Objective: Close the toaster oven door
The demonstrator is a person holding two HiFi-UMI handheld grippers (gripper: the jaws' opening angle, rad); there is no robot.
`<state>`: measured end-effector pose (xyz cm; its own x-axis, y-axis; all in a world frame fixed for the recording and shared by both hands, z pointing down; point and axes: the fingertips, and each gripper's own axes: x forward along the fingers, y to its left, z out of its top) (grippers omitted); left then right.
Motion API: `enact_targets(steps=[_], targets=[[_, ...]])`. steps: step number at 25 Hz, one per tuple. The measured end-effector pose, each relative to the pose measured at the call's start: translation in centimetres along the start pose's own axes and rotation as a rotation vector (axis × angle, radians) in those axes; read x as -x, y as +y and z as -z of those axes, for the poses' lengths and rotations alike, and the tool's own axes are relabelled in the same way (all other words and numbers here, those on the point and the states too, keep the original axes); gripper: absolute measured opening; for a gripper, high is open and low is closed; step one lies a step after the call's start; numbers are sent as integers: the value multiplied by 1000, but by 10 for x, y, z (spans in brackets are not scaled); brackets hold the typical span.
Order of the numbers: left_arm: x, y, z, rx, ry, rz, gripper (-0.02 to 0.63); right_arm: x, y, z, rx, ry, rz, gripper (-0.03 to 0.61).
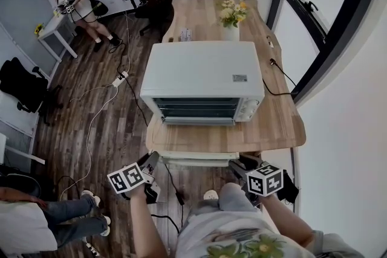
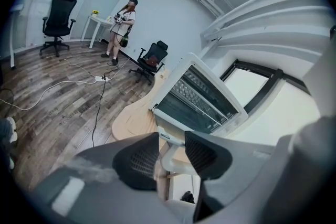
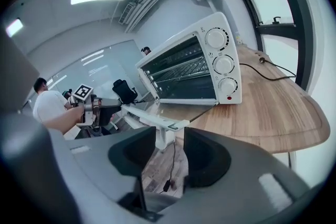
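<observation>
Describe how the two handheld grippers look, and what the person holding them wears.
The left gripper and right gripper look alike: broad grey moulded bodies with black pads, which show a grid texture. Each carries a white cube with black square markers: left cube, right cube. The person wears a pale top printed with yellow-and-green flowers.

Left gripper (image 2: 171, 150) and right gripper (image 3: 169, 150), jaws apart.

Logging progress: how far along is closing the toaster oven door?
Done: nothing; the white toaster oven has its glass door folded down flat. In hand: the left gripper and right gripper hover by its white handle, jaws open, gripping nothing. Left: lift the door shut.
</observation>
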<state>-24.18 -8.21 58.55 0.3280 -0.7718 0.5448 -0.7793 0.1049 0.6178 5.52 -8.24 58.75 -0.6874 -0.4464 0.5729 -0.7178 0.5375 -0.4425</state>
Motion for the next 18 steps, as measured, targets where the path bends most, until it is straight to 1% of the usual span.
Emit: enact_targets(steps=[3, 5, 8, 11, 13, 14, 16, 18], targets=[[0, 0, -1, -3, -5, -4, 156, 2, 3, 2, 77, 21, 40, 168], [1, -1, -4, -2, -14, 1, 158, 4, 6, 2, 180, 33, 94, 180], [1, -4, -9, -3, -25, 7, 160, 6, 11, 1, 347, 41, 175, 181], [1, -7, -14, -9, -25, 9, 163, 8, 17, -3, 427, 30, 218, 183], [0, -7, -15, -14, -21, 8, 166, 9, 29, -9, 504, 5, 218, 177], [0, -7, -15, -17, -15, 5, 166, 9, 38, -12, 561, -10, 207, 164], [0, -5, -12, -24, -1, -7, 166, 4, 60, -14, 690, -21, 164, 150], [1, -4, -10, -30, -2, -14, 166, -7, 82, -9, 802, 11, 102, 149]])
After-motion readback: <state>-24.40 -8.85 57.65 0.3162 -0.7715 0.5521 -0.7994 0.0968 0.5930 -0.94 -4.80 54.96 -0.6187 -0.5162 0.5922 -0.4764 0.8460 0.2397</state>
